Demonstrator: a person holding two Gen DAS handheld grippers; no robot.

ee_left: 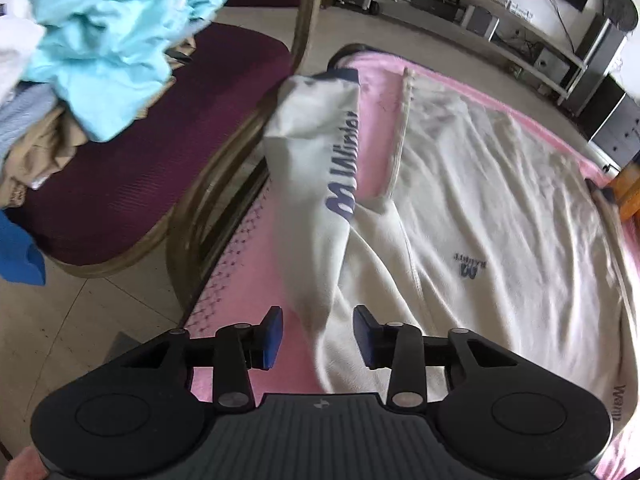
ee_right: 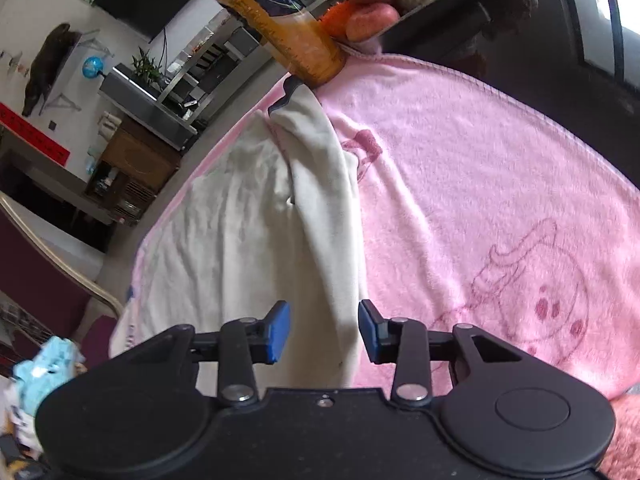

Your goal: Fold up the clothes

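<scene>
A white sweatshirt (ee_left: 500, 208) lies spread on a pink blanket (ee_left: 378, 132). In the left wrist view one sleeve (ee_left: 316, 168) with navy lettering and a navy cuff (ee_left: 340, 74) stretches away from me. My left gripper (ee_left: 318, 334) hovers over that sleeve's near end, its blue pads apart and not pressing the cloth. In the right wrist view the other sleeve (ee_right: 320, 184) runs up to its navy cuff (ee_right: 290, 92), with the sweatshirt's body (ee_right: 224, 232) to its left. My right gripper (ee_right: 324, 330) stands open over this sleeve's near end, the cloth showing between the pads.
An orange drink bottle (ee_right: 276, 20) and a dark tray of fruit (ee_right: 432, 0) stand at the blanket's (ee_right: 480, 160) far edge, close to the cuff. Left of the table is a maroon chair (ee_left: 120, 180) piled with light-blue and other clothes (ee_left: 112, 40). Shelving lines the far wall.
</scene>
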